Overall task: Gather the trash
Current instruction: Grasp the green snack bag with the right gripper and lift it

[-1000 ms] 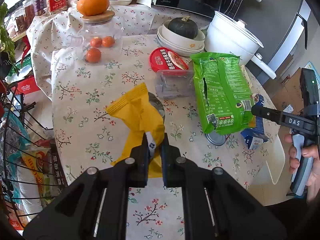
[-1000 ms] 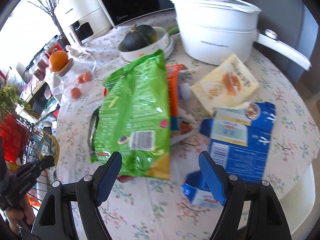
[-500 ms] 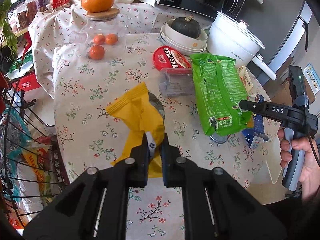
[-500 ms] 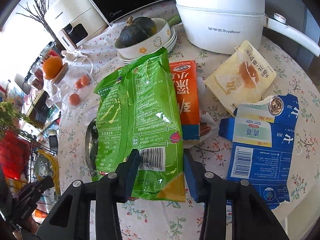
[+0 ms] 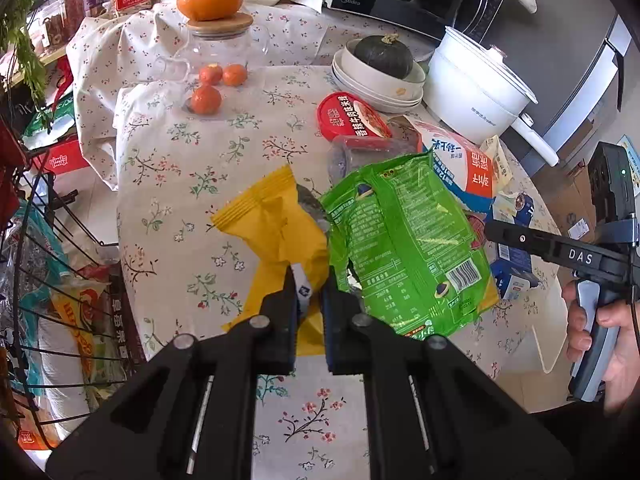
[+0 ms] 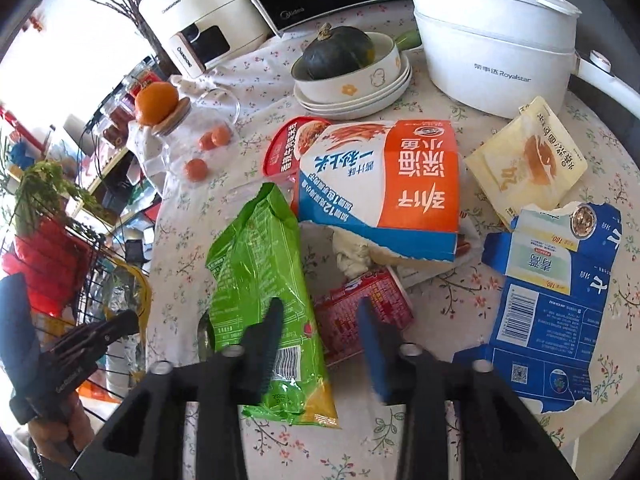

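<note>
My left gripper is shut on a yellow snack wrapper and holds it over the floral table. My right gripper has its jaws partly closed around the lower edge of a green snack bag, which is lifted and slid left; the bag also shows in the left wrist view, beside the yellow wrapper. Uncovered trash lies behind: an orange and blue bag, a red can, a torn blue carton, a pale yellow packet and a red lid.
A white pot, stacked bowls holding a dark squash and a glass jar with an orange on top stand at the back. A wire basket with bags stands off the table's left edge.
My right gripper closed in on the green bag and dragged it left and up, uncovering the orange bag and red can. My left gripper kept hold of the yellow wrapper.
</note>
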Available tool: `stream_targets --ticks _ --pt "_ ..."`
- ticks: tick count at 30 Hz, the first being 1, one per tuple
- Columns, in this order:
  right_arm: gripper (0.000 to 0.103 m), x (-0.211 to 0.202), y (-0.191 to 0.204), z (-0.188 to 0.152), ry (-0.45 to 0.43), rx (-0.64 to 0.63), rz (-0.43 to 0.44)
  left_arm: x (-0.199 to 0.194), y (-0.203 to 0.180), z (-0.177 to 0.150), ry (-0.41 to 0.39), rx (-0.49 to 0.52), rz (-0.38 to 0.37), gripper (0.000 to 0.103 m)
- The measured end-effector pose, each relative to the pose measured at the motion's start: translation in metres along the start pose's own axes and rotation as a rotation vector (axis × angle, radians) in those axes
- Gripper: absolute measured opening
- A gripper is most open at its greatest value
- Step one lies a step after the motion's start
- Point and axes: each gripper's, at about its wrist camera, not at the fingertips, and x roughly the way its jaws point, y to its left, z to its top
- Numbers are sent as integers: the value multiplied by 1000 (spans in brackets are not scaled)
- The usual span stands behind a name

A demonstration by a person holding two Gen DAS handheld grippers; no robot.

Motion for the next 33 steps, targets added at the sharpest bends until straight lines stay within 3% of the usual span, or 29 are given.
stream_targets --ticks 10,13,17,20,23,33 --pt "54 40 18 22 32 -74 31 2 9 -2 18 -25 -11 12" --pt "40 54 20 24 61 -84 42 2 10 0 16 -24 -8 12" --pt "11 62 27 20 98 -118 70 0 11 3 10 -25 -1 12" --pt "4 46 34 18 74 -127 123 -3 12 3 1 -29 -5 12" --pt "3 24 38 13 55 -126 148 -9 9 2 -11 -23 -14 12" --pt "2 -56 21 -13 -40 -135 119 -21 -37 -6 -29 93 -69 12"
